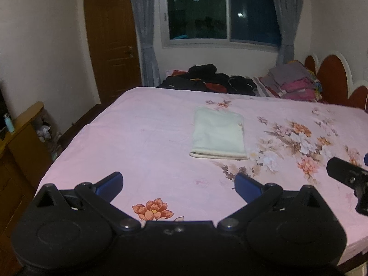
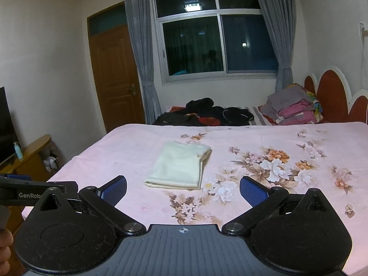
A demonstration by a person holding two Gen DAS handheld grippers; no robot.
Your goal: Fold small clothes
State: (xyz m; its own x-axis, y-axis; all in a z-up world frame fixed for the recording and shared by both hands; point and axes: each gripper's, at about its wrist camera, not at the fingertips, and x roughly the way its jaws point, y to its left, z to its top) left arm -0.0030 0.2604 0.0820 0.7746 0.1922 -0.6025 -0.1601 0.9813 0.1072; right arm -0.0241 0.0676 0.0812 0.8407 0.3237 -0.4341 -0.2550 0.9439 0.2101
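Observation:
A pale cream garment (image 1: 218,134) lies folded into a neat rectangle on the pink floral bedsheet (image 1: 149,142), near the bed's middle. It also shows in the right wrist view (image 2: 180,166). My left gripper (image 1: 178,185) is open and empty, held above the near part of the bed, well short of the garment. My right gripper (image 2: 182,189) is open and empty too, just short of the garment's near edge. The right gripper's body shows at the right edge of the left wrist view (image 1: 349,179), and the left gripper's body shows at the left edge of the right wrist view (image 2: 34,192).
A pile of dark clothes (image 2: 204,113) and a stack of folded clothes (image 2: 292,109) lie at the far side of the bed by the red headboard (image 2: 331,96). A wooden cabinet (image 2: 32,158) with a bottle stands left of the bed. A door and window are behind.

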